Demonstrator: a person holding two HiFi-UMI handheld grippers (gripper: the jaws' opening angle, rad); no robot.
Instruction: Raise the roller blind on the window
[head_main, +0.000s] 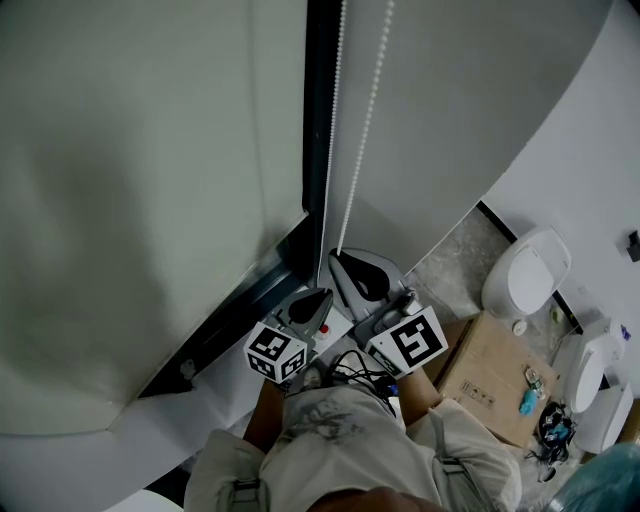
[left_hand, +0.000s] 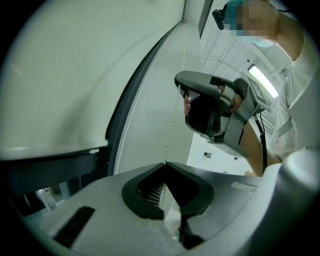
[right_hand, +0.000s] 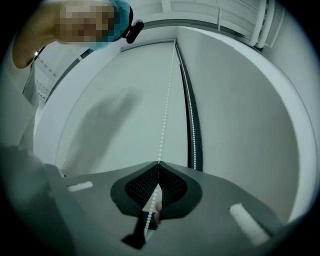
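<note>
Two closed claws share one strand of the bead chain (right_hand: 165, 110). The right gripper (right_hand: 158, 164) has its jaws pressed together at the tips, with the beads running between the dark pads and then up along the wall. The left gripper (left_hand: 165, 164) is shut in the same way on the same strand, just below the right one, which shows above it in the left gripper view. I think this stacked grip is chosen so that the pull goes straight down the chain and the small beads cannot slip. The second strand (right_hand: 192, 115) hangs free beside the black window frame (head_main: 320, 120); it probably must be free to travel up while the held one comes down. The roller blind (head_main: 150, 200) is to the left of the chain. Its bottom bar (left_hand: 50, 150) hangs low, so the raising looks far from finished.
</note>
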